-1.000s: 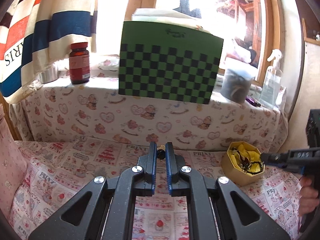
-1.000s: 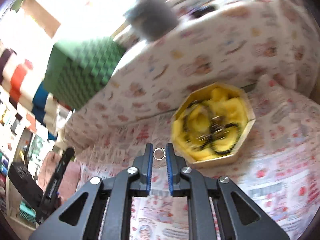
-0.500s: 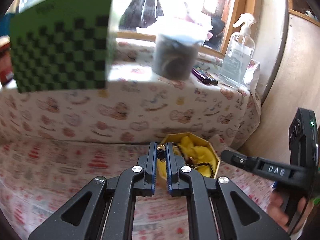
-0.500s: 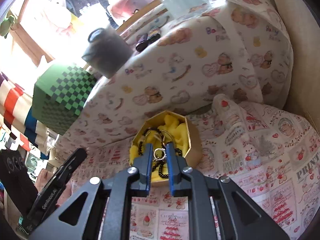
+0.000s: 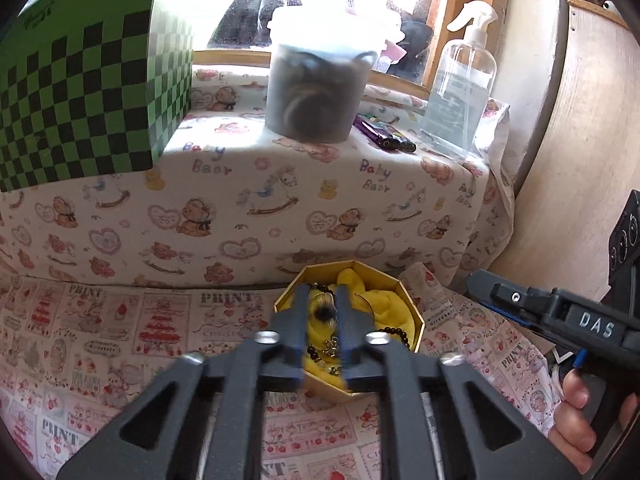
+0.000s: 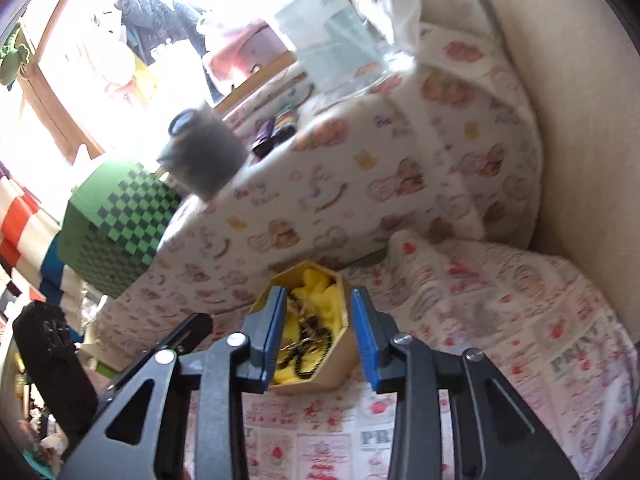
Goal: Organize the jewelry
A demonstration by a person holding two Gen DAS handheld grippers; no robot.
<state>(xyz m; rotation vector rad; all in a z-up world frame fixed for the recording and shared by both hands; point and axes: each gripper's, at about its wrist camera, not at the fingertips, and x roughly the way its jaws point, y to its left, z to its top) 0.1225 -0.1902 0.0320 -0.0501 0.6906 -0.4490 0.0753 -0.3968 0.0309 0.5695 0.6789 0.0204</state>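
A gold octagonal box with yellow lining sits on the printed cloth below the ledge. Black beads and small metal pieces lie in it. My left gripper hangs over the box's left part. Its jaws are opening, and a small dark-and-gold piece shows blurred and loose between them. My right gripper is over the same box; its jaws are opening wide with nothing between them. Beads lie below it. Each gripper appears in the other's view: the right gripper and the left gripper.
Behind the box rises a cloth-covered ledge. On it stand a green checkered box, a grey tub, dark pens and a clear spray bottle. A pale wall closes the right side.
Both grippers swung over the gold box. The right one held a small ring, which is gone from its jaws, now spread wide. The left jaws have parted around their piece.
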